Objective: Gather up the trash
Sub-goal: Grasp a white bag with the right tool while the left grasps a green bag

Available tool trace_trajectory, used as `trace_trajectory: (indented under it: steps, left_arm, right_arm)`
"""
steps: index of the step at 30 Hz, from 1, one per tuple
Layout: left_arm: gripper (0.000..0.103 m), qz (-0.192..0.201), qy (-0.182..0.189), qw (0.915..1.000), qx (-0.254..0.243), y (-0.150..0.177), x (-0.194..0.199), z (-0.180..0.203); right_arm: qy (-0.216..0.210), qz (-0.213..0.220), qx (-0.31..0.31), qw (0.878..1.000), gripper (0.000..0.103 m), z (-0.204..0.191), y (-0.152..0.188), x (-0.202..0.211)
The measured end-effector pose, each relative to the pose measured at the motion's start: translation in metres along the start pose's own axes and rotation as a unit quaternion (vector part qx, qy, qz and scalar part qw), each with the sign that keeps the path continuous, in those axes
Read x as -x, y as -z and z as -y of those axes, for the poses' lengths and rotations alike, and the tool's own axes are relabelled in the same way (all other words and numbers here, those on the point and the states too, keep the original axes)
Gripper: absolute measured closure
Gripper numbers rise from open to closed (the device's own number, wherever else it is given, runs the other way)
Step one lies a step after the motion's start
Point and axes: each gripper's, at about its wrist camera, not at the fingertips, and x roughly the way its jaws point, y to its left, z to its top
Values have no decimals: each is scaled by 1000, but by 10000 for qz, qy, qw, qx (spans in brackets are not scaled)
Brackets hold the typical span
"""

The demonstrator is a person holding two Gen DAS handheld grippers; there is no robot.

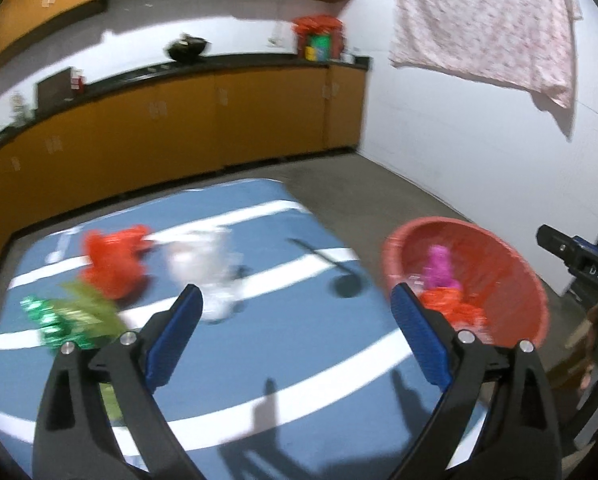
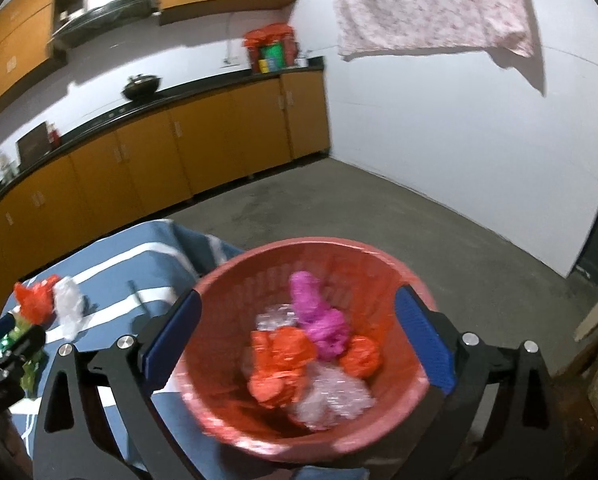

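Note:
A red plastic basket (image 2: 387, 264) stands at the right end of a blue striped cloth (image 1: 259, 360); inside lie orange bags (image 2: 279, 364), a magenta bag (image 2: 319, 320) and clear plastic (image 2: 331, 396). My right gripper (image 2: 299, 332) hangs open above the basket's mouth, nothing between its fingers. My left gripper (image 1: 295, 316) is open over the cloth, empty. Ahead of it lie a crumpled white bag (image 1: 207, 268), an orange bag (image 1: 117, 258) and green wrappers (image 1: 71, 316). The basket (image 1: 511, 276) shows at its right. The same orange bag (image 2: 33, 298) and white bag (image 2: 69, 306) appear far left in the right wrist view.
Orange cabinets (image 1: 179, 120) under a dark counter run along the back wall. A patterned cloth (image 1: 487, 24) hangs on the white wall. A black utensil (image 1: 331, 268) lies on the striped cloth. Bare concrete floor (image 2: 419, 216) lies beyond the basket. The right gripper's body (image 1: 579, 264) shows at the right edge.

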Motion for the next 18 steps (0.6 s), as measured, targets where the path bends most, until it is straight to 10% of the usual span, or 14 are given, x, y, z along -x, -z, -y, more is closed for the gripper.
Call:
trace_trajectory:
  steps: [10, 18]
  left_arm:
    - [10, -90, -1666, 9811, 984, 32, 35, -145]
    - [10, -516, -1765, 9668, 1773, 51, 14, -214]
  right_arm:
    - [-1012, -324, 763, 9914, 11, -123, 9, -23]
    - [-1491, -804, 1050, 9799, 13, -200, 15, -71]
